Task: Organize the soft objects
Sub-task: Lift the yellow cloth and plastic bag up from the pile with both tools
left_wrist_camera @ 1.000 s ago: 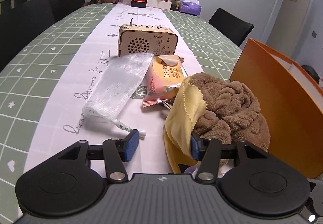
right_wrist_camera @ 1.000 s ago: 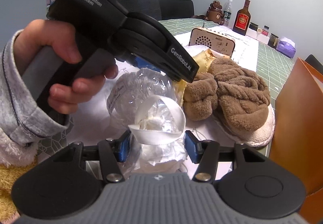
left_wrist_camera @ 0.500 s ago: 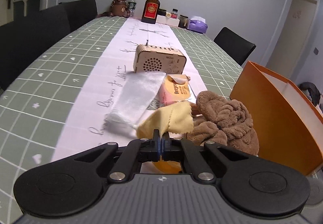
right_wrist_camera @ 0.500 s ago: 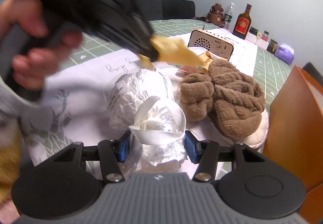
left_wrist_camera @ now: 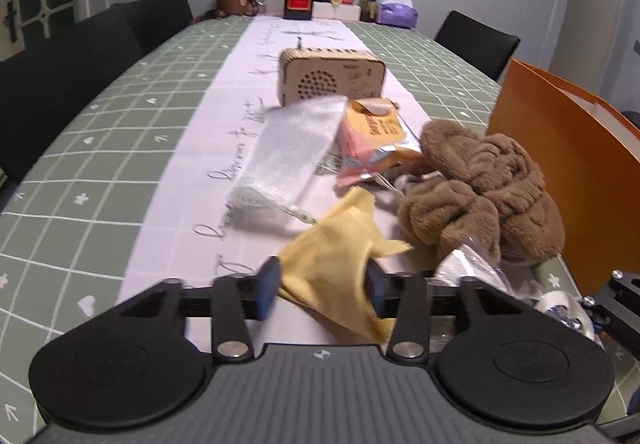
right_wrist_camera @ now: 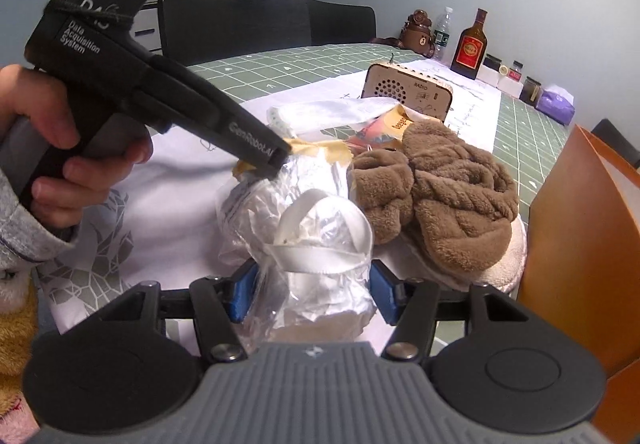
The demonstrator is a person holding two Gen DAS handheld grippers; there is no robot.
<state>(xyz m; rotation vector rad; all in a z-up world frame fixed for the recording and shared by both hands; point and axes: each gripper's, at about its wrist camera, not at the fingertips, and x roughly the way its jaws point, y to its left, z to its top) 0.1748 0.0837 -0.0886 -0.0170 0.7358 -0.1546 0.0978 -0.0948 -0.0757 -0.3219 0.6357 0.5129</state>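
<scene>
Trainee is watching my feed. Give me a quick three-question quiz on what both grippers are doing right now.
1. True or false: the left gripper has its jaws spread, with the yellow cloth lying between them.
2. What sits between the fingers of the right gripper? A) the wooden radio B) the plastic-wrapped white bundle C) the liquor bottle
3. Fill in: in the left wrist view, the orange box stands to the ___ of the brown plush pile.

Key: 1 true; 2 B; 3 right.
</scene>
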